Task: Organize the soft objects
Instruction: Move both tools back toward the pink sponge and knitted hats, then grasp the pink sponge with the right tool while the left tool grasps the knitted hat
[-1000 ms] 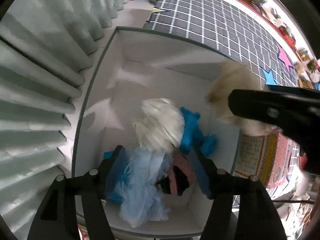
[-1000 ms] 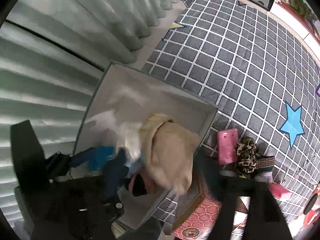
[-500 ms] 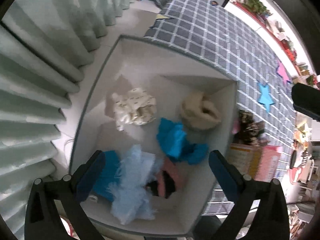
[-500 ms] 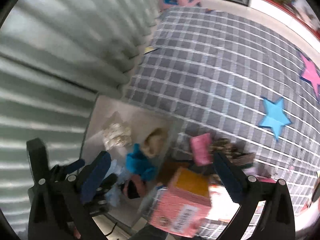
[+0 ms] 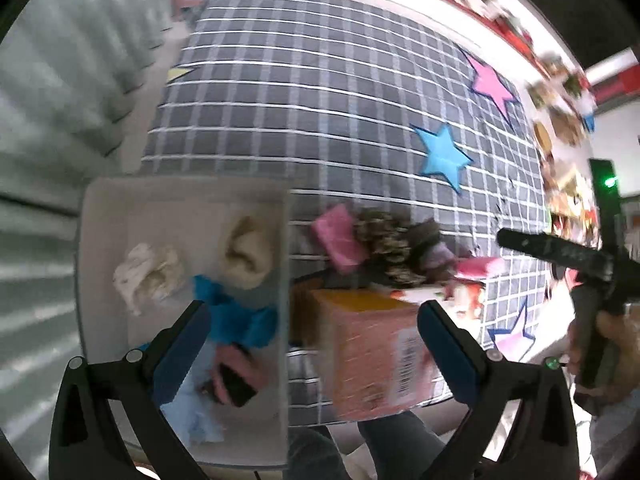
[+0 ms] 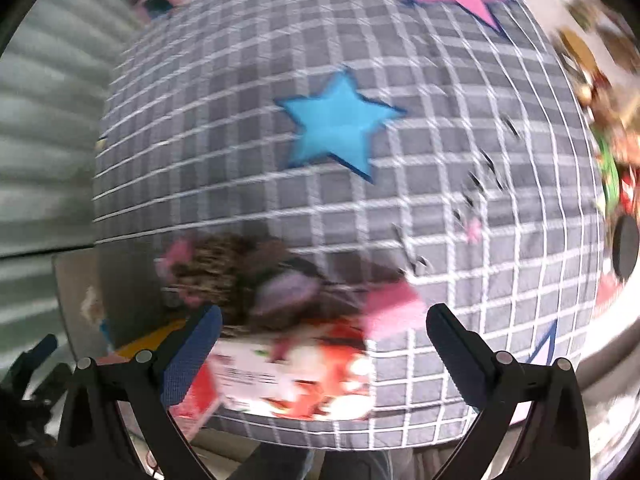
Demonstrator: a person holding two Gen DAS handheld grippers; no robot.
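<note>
Soft objects lie in two places: some already inside the white box (image 5: 100, 216) on the floor beside the grid-pattern mat (image 5: 320, 92), others in a small heap on the mat just outside the box's right wall.

Inside the box I count five soft pieces: a beige plush (image 5: 246, 254), a cream patterned cloth (image 5: 148, 274), a bright blue cloth (image 5: 236, 318), a light blue fluffy piece (image 5: 196, 408) and a pink item with a dark opening (image 5: 234, 376), the last two blurred. In my judgement this is the larger part of the work.

Outside, touching one another, I see a pink pad (image 5: 340, 238), a leopard-print piece (image 5: 390, 244), a brown-and-mauve piece (image 5: 434, 254) and another pink piece (image 6: 390, 310). The blur makes this count of four uncertain. These seem still to be moved.

Two cartons stand near the heap: a pink-and-orange carton (image 5: 372, 352) and a red-and-white carton (image 6: 296, 380). They look rigid, so probably they stay.

The left hand-held gripper (image 5: 312, 320) is spread wide and carries nothing, over the box's edge. The right hand-held gripper (image 6: 324, 328) is also wide and without load, pointing at the heap.
</note>
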